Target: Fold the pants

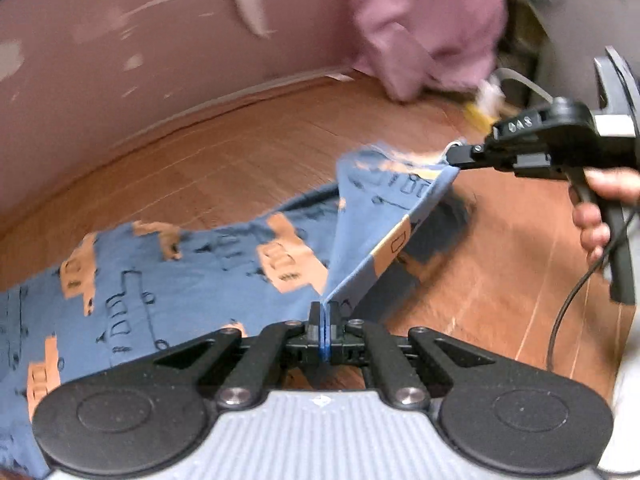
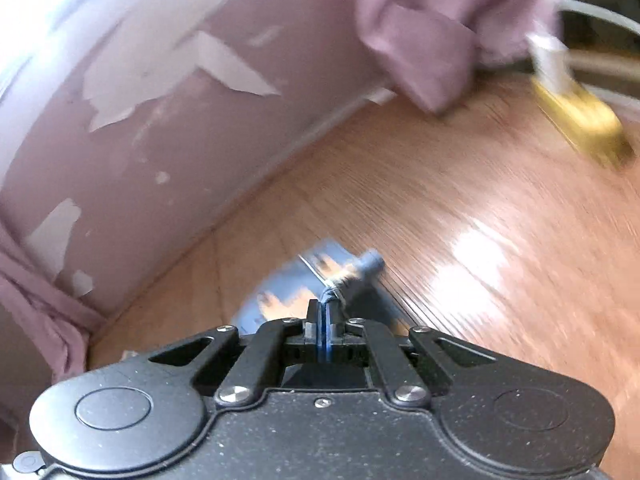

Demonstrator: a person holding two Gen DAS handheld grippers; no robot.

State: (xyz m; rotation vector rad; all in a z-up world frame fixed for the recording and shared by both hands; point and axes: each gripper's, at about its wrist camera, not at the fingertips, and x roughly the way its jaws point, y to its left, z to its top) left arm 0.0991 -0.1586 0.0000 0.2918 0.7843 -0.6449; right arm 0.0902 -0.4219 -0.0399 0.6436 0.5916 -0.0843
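At the bottom centre of the left wrist view the left gripper (image 1: 325,312) has its jaws clenched on a thin edge of the pants (image 1: 168,280), blue cloth printed with orange shapes, most of which lies spread on the wooden floor (image 1: 224,168) across the lower left of the frame. From that pinch a taut ridge of cloth rises toward the right of the frame, where the right gripper (image 1: 454,156), held by a hand (image 1: 600,216), is clamped on another edge; in the right wrist view its jaws (image 2: 325,312) are closed on bunched blue fabric at lower centre. The cloth looks light, soft and limp, sagging wherever it is not held, so edges and corners seem the best places to take hold, pulled gently apart to keep the fold flat. No container shows. Farther back, at the top of the frame, a pink cloth (image 1: 424,28) hangs by the peeling wall (image 1: 120,64)
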